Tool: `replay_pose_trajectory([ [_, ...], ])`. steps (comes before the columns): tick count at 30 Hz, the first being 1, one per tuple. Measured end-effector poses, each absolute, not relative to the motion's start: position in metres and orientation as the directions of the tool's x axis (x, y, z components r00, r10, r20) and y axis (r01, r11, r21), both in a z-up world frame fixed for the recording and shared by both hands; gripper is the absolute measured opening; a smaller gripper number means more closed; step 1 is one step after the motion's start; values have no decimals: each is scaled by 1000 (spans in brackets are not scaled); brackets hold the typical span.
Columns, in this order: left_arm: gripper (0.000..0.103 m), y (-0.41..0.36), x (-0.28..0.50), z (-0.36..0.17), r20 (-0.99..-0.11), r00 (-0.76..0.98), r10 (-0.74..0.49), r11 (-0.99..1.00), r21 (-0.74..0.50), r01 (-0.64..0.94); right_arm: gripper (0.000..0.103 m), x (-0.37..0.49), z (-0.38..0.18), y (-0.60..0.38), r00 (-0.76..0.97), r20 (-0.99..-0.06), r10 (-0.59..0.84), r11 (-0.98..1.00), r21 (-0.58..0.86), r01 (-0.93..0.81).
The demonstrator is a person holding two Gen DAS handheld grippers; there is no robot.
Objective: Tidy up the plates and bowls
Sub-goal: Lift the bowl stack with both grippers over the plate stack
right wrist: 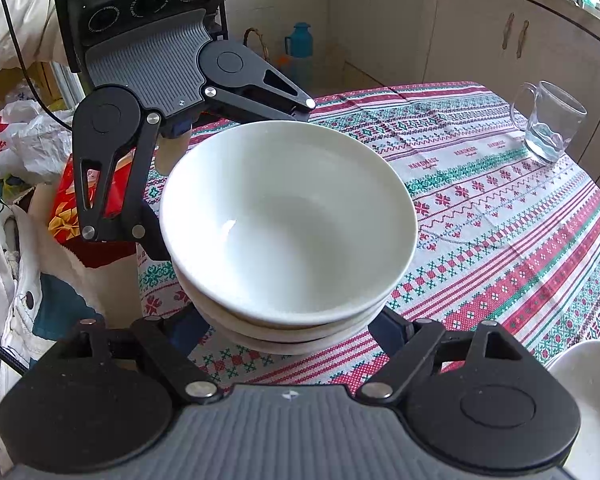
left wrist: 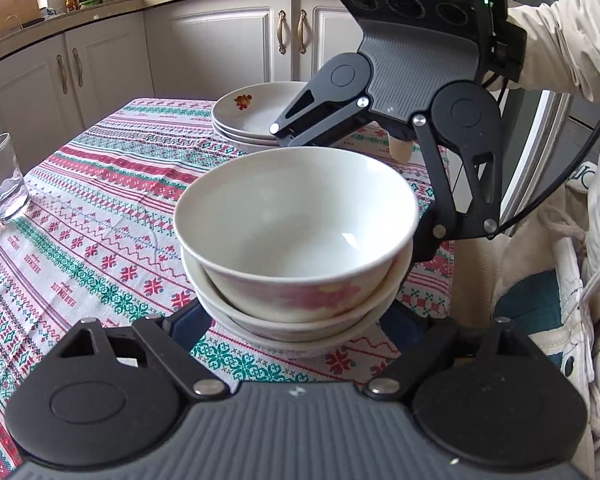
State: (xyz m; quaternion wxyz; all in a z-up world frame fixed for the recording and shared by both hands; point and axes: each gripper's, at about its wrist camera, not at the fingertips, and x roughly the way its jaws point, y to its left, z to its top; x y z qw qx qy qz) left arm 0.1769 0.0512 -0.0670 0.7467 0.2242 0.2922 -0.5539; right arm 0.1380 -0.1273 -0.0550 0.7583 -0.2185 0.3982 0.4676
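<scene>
A stack of three white bowls (left wrist: 296, 220) (right wrist: 288, 220) stands on the patterned tablecloth (left wrist: 80, 216). Its top bowl has pink flowers on the side and sits slightly tilted. My left gripper (left wrist: 296, 320) reaches in from the near side, and its blue pads rest against the lower bowls on either side. My right gripper (right wrist: 292, 328) grips the same stack from the opposite side, its pads also against the lower bowls. Each fingertip is hidden under the bowl rims. Three stacked white plates (left wrist: 252, 116) with a flower print sit beyond the bowls.
A clear glass mug (left wrist: 2, 180) (right wrist: 548, 120) stands near the table's edge. A person in a cream jacket (left wrist: 572, 40) stands at the table's side, with bags and a red box (right wrist: 68, 200) on the floor. Kitchen cabinets (left wrist: 220, 48) run behind.
</scene>
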Motion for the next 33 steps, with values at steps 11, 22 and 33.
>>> replay_pose_trajectory([
  [11, 90, 49, 176, -65, -681, 228, -696, 301, 11, 954, 88, 140, -55, -128, 248, -809, 533, 480, 48, -876],
  [22, 90, 24, 179, -39, -657, 241, -714, 287, 39, 957, 88, 141, -31, -151, 281, -799, 532, 497, 26, -867],
  [33, 90, -40, 202, -8, -621, 222, -751, 216, 87, 972, 88, 147, 9, -211, 373, -788, 490, 557, -46, -829],
])
